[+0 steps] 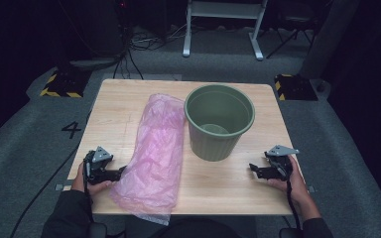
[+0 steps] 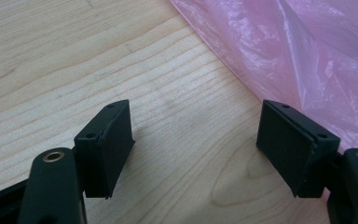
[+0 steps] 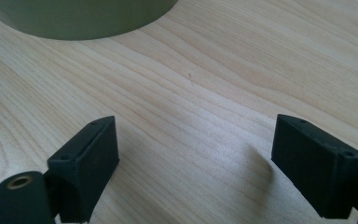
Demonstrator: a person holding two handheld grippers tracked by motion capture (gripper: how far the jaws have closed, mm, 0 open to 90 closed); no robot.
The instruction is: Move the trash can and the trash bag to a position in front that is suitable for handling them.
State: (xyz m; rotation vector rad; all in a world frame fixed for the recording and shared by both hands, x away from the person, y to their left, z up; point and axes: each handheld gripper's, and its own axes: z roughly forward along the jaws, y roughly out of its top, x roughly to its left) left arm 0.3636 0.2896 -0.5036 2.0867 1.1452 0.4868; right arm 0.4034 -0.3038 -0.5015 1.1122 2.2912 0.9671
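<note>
Nearest to the camera, the thin pink plastic bag hangs a little over the front edge of the light wooden table and lies stretched away from the person. The left gripper rests just beside the bag with jaws wide apart and nothing between them. The right gripper is also open and empty. Between them, farther back, the green ribbed plastic bucket stands upright, touching the bag's side.

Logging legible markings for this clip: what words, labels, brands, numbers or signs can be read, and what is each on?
"4": black digit on the grey floor left of the table.
Green bin, pink bag: no text visible.
</note>
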